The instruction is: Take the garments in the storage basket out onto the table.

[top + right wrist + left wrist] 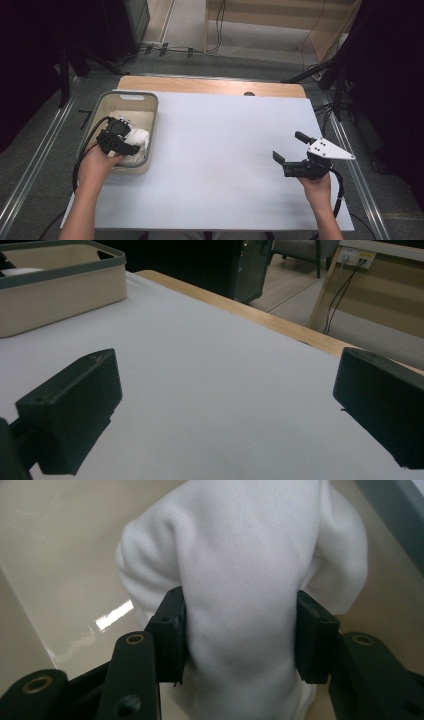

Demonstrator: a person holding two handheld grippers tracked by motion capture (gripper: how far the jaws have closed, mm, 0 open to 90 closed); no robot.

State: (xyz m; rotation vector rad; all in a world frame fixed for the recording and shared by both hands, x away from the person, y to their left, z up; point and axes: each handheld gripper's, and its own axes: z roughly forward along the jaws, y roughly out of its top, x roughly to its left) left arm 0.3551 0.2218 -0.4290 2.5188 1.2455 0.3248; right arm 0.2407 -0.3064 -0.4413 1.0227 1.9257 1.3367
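A: Left side status?

B: Left gripper (121,140) is down inside the beige bin (95,119) with the grey rim, at the tabletop's (220,150) left edge. Fingers (170,630) are clamped on a white cloth (245,580) — one pad on each flank, fabric bulging up between them.

A: Where in the bin is the cloth?

B: Near-right part, close to the bin's right wall in the high view (141,140). The far half of the bin floor is bare. In the left gripper view the glossy bin floor shows to the left of the cloth and the grey rim cuts across the top right corner.

A: Right side?

B: Right gripper (290,150) sits over the tabletop's right part, near its right edge, held from below by the right hand (316,187). Fingers (75,405) are wide apart, nothing between them, pointing left toward the bin.

A: Open room?

B: The whole middle of the white tabletop between bin and right gripper is bare. A strip of wooden edge (210,86) runs along the far side — floor and cables beyond it.
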